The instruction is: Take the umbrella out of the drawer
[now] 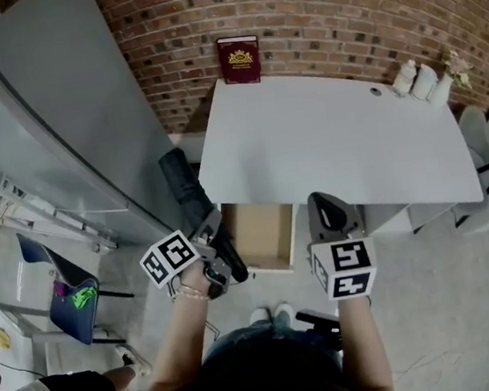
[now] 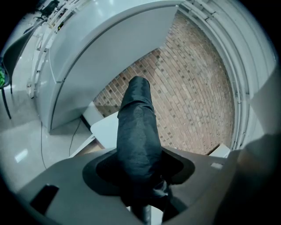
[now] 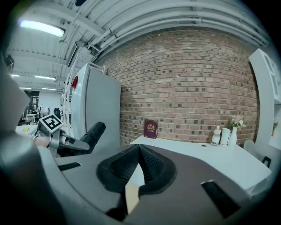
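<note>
The left gripper point(image 1: 210, 230) is clamped on the folded black umbrella point(image 1: 186, 188), which is held above and to the left of the open drawer point(image 1: 262, 232) under the white desk point(image 1: 326, 136). The removal looks all but done, and the next move is probably to carry it clear. Both forearms reach forward. The right gripper point(image 1: 326, 214) hangs by the drawer's right side, jaws together and empty.

The right hand-held gripper point(image 3: 139, 149) has its jaws together, empty. Beyond, a maroon book point(image 3: 150, 129) stands on the white desk point(image 3: 219, 154). At left, the left hand-held gripper point(image 3: 81, 143) grips a black umbrella point(image 3: 95, 130).
</note>
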Tool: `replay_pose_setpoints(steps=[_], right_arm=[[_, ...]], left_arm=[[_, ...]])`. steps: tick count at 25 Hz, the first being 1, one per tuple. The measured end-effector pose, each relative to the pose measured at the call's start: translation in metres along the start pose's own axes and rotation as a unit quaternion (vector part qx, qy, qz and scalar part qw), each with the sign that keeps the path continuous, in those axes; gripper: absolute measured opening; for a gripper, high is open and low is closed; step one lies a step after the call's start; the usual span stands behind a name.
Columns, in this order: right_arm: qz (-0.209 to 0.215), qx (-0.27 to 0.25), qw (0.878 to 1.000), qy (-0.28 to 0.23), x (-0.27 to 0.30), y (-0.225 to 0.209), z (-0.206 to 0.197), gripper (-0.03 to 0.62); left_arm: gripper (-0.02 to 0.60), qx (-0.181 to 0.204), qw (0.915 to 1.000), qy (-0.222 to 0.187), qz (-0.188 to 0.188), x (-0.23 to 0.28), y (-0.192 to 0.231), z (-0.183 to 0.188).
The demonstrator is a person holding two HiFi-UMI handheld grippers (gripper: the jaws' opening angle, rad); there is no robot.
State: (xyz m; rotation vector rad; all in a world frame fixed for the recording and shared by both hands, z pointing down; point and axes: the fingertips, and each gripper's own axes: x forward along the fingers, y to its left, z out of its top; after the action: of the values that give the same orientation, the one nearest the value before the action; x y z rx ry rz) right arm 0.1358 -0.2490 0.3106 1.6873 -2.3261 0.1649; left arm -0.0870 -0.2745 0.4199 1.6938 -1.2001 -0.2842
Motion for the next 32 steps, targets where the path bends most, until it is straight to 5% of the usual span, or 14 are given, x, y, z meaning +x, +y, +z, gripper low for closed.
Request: replay_pose_setpoints(steps=[6,13,24,32], right_arm=[[-0.016,-0.003,0.999,-0.037,0.004,-0.009,0.025,-0.009],[-0.018,-0.015,0.998,-0.059,0.006,-0.011,0.047,-0.009],[-0.026,-0.025,0.995,-0.09,-0.006,-0.007,0.066,-0.009],[-0.03,-0.037,0.993,-0.11,-0.023,-0.003,0.076,-0.009]], left_arm=[[0.241,0.087,0.9939,-0.054,-0.04,-0.005,-0.031,0.037],[0.239,0.176,0.9729,-0.124,-0.084,-0.019,-0.069,0.074],[0.241,0.32,0.9034,-0.239,-0.156,-0.065,-0.135,0.11],[0.241,0.385,0.8661,-0.267,-0.174,-0.09,-0.167,0.115]])
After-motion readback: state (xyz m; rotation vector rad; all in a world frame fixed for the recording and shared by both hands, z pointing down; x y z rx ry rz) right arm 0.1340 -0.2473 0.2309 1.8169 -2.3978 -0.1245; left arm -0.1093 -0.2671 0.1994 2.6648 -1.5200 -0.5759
